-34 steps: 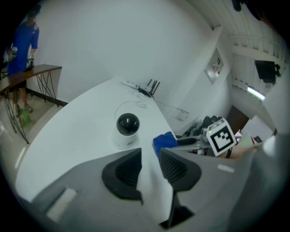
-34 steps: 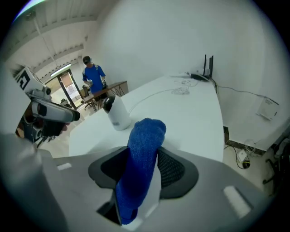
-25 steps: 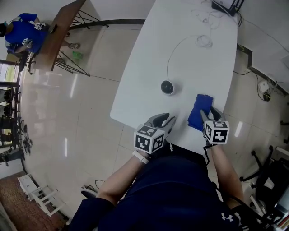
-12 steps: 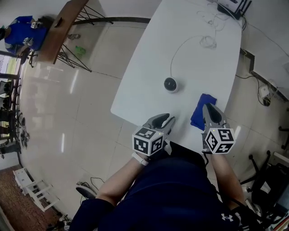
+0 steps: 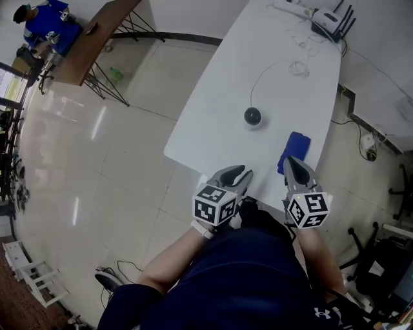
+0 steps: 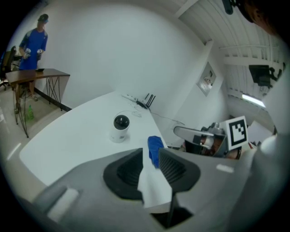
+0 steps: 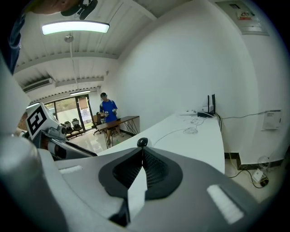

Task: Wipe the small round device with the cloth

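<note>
The small round device (image 5: 253, 117), white with a dark top, stands mid-table, with its cable running to the far end. A folded blue cloth (image 5: 294, 151) lies flat on the table to its near right. My right gripper (image 5: 289, 162) hovers just short of the cloth's near end, shut and empty; in the right gripper view its jaws (image 7: 142, 150) meet below the device (image 7: 142, 142). My left gripper (image 5: 240, 173) is over the table's near edge. It is open and its jaws have just been closing with nothing between them. Through their gap I see the cloth (image 6: 155, 147), and the device (image 6: 120, 127) stands farther left.
The white table (image 5: 213, 109) narrows toward me; its near edge lies under both grippers. A router (image 5: 326, 16) and coiled cable (image 5: 298, 66) sit at the far end. A wooden desk (image 5: 97, 32) with a person stands far left. Floor cables run on the right.
My right gripper was open at the cloth's near end; it has drawn back and up and shut empty. The cloth stays on the table. My left gripper has shifted slightly.
</note>
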Demonstrator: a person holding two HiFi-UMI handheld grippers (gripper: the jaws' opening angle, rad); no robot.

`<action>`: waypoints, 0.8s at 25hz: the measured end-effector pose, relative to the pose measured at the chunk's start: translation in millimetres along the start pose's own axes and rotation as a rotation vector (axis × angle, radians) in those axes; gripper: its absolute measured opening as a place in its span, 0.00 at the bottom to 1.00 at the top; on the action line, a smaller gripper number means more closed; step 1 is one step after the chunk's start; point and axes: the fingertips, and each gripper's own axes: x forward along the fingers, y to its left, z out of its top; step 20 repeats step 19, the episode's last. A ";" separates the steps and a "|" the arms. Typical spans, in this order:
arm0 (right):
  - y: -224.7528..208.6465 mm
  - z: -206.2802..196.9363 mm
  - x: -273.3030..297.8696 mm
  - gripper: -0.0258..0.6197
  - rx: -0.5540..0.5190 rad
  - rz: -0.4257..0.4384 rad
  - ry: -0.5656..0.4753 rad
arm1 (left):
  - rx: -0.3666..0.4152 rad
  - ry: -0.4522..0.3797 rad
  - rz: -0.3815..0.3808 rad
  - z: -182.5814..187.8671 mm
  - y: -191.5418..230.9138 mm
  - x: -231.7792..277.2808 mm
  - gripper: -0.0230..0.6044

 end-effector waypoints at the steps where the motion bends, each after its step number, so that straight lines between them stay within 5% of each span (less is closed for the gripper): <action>1: 2.9 3.0 -3.8 0.06 -0.011 -0.009 -0.014 | 0.014 -0.009 -0.006 0.0 -2.3 -4.9 0.21; 6: 23.4 12.6 -28.3 0.06 -0.054 -0.058 -0.083 | 0.090 -0.059 -0.016 -6.9 -11.5 -38.9 0.21; 20: 100.7 12.0 -101.1 0.06 -0.106 -0.137 -0.170 | 0.092 -0.059 -0.022 -78.4 -17.5 -142.6 0.21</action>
